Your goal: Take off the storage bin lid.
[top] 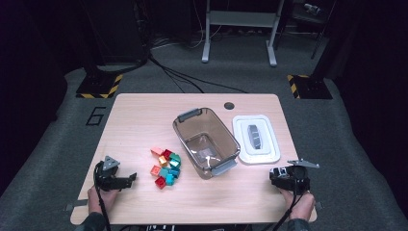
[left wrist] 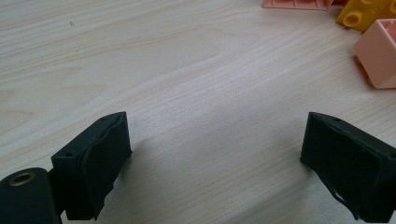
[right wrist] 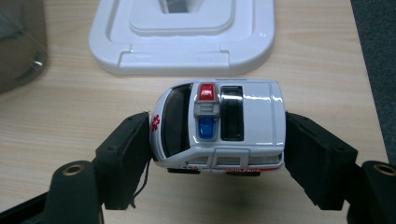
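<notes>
Toy ambulance (right wrist: 219,126) sits clamped between the two black jaws of the right tongs (right wrist: 217,156), at the near right corner of the worktop (top: 139,115). We note its white body, a red and a blue light on the roof, and a red emblem on the end facing the left jaw. Both pads press against the ends of the vehicle.

Going left to right across the worktop:

Left tongs (left wrist: 215,158) rest at the near left, held in the person's left hand (top: 102,198). We record the jaws standing wide apart, with bare wood between them and nothing gripped.

Just right of them lies a cluster of small coloured blocks (top: 166,168), red, orange, teal and pink, touching one another in a loose heap. In the left gripper view we see pink and yellow blocks at the far right edge, apart from the jaws.

Next comes a clear grey-tinted bin (top: 206,140) with grey handles at its two ends, set at an angle near the middle of the worktop.

Right of the bin, a white lid (top: 256,138) lies flat, close beside it. The lid is just beyond the ambulance in the right gripper view, not touching it.

The right tongs are held in the person's right hand (top: 300,204).
</notes>
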The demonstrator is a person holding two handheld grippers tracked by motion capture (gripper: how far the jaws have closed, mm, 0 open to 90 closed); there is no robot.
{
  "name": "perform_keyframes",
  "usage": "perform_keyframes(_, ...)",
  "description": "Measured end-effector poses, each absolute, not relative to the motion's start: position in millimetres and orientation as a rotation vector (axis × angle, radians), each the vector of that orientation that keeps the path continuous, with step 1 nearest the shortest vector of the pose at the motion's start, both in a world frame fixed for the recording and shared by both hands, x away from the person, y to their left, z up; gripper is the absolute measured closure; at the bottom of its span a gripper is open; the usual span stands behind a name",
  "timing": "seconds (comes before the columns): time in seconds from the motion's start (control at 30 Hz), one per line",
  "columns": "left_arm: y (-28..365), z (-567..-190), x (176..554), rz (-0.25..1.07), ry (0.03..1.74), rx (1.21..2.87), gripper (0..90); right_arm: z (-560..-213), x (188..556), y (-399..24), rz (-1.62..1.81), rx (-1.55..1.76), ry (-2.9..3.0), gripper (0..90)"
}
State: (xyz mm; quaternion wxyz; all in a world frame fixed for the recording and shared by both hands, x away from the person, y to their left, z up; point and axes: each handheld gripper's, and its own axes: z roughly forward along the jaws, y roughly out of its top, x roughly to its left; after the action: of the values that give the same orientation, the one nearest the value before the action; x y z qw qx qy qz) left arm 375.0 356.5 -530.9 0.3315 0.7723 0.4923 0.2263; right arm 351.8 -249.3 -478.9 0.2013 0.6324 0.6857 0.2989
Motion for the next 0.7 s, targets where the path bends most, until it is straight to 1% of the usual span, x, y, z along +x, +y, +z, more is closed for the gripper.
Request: perform_keyframes(0.7, 356, -531, 375, 0.593, 1.286, 2.019, 8.0, -418, 381, -219, 0.904, 1.625, 1.985, 26.0)
